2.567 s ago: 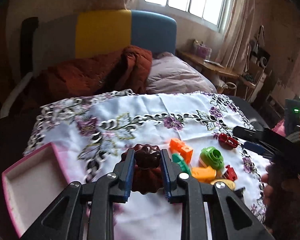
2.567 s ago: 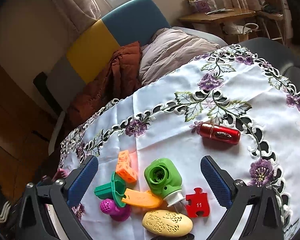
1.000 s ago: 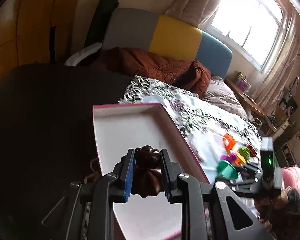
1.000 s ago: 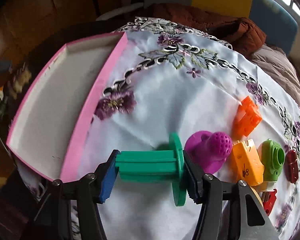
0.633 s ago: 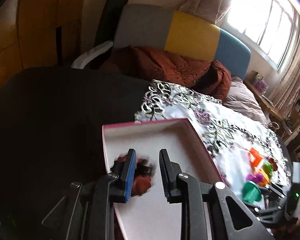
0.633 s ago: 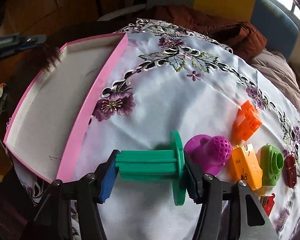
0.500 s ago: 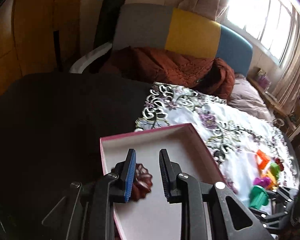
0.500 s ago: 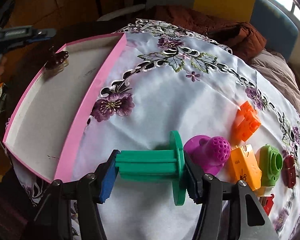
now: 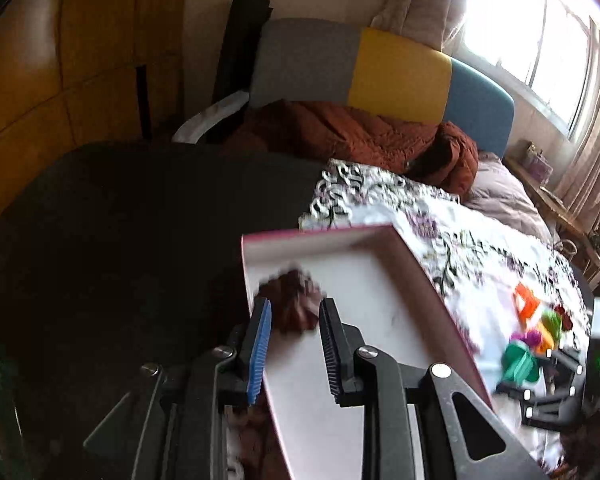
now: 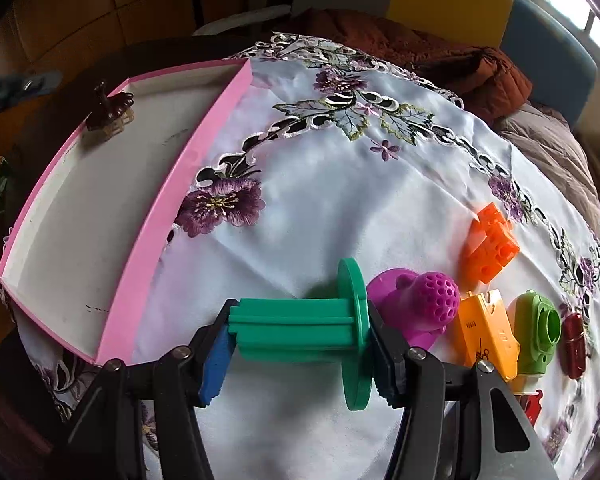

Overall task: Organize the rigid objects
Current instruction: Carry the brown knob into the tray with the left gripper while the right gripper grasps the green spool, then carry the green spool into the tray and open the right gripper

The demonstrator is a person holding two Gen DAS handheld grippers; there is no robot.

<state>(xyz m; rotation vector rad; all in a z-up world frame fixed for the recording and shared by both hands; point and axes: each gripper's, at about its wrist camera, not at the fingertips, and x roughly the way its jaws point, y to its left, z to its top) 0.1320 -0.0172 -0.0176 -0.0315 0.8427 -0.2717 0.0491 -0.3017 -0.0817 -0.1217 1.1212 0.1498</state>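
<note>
green spool (image 10: 292, 320) is clamped end to end in my right claw (image 10: 300, 342), just over the cloth (image 10: 340, 200), long axis across the jaws. the box (image 10: 204, 132) lies up and to the left of it, so the right hand looks the one to carry. left claw (image 9: 296, 308) hangs over the box, jaws narrowly apart, gripping nothing. one brown mould (image 10: 110, 110) sits in the box's far corner. loose on the cloth i count six: one purple, two orange, one green, two red.

Both wrist views look steeply down, close; share pink tray (image 9: 428, 280) (image 10: 204, 136).
</note>
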